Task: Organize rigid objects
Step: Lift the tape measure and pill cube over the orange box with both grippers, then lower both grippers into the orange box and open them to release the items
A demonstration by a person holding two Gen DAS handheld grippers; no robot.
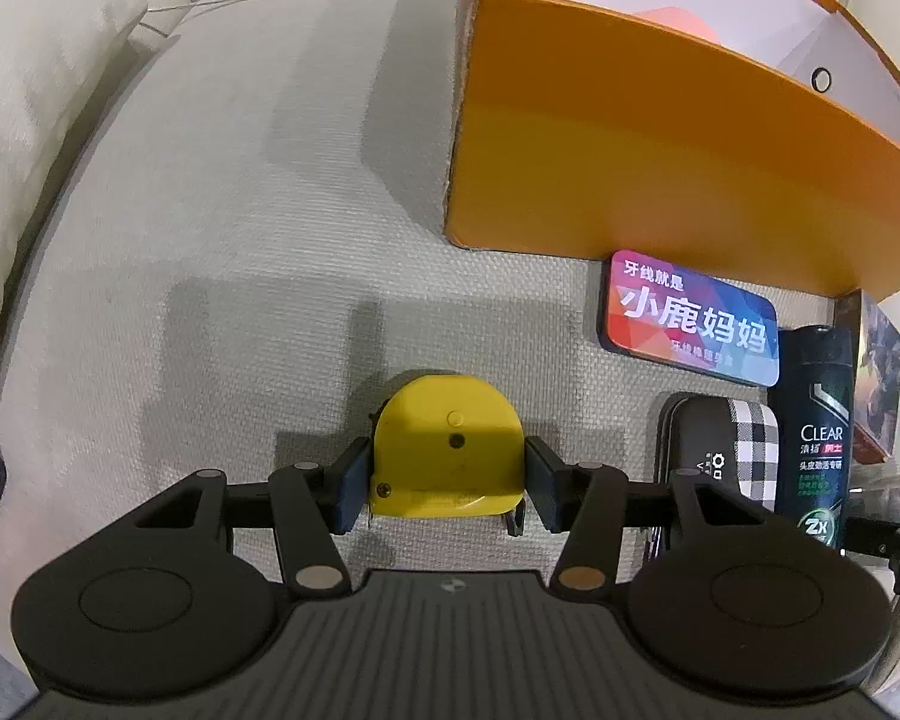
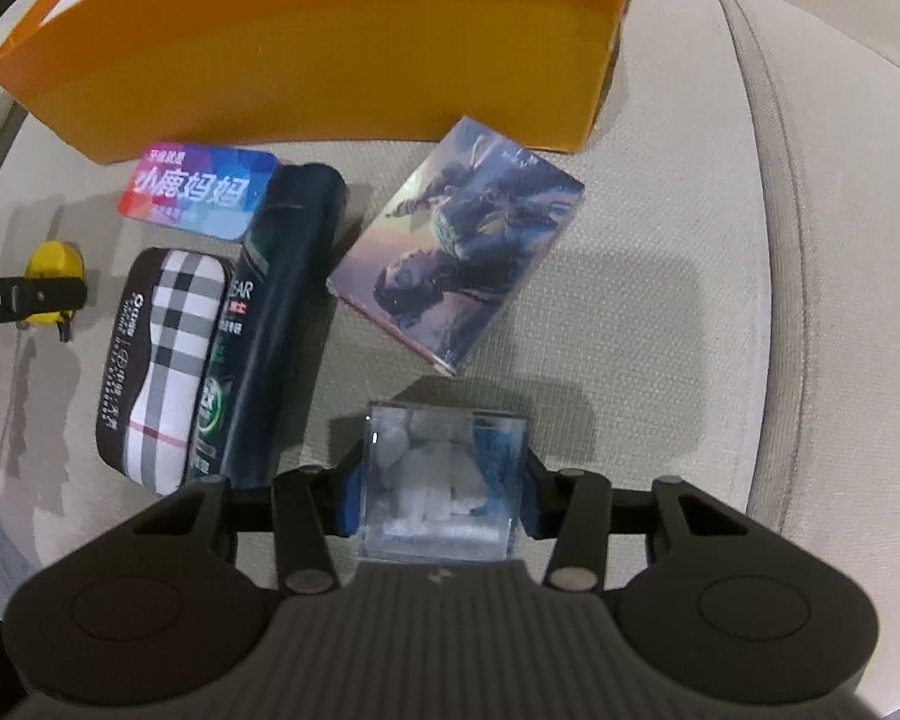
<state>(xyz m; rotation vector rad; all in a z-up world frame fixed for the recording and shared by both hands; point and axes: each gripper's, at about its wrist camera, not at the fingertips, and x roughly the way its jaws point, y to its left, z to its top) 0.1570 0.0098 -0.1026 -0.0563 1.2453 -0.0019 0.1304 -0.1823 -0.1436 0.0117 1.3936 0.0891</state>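
L gripper (image 1: 447,483) clamped on yellow tape (image 1: 444,444), R gripper (image 2: 441,498) clamped on clear cube (image 2: 441,480), both low on the cushion. Orange box (image 1: 660,156) sat straight ahead of each; L looked nearer.

The left gripper (image 1: 447,483) points steeply down at the cushion, its two blue-padded fingers (image 1: 349,492) closed against the flat sides of a yellow tape measure (image 1: 444,450) that sits squarely between them. The right gripper (image 2: 441,495) also points steeply downward, and its fingers (image 2: 349,498) clamp a clear plastic box (image 2: 444,474) from both sides. Seen from the right wrist, the left gripper's black finger reaches in from the left edge.
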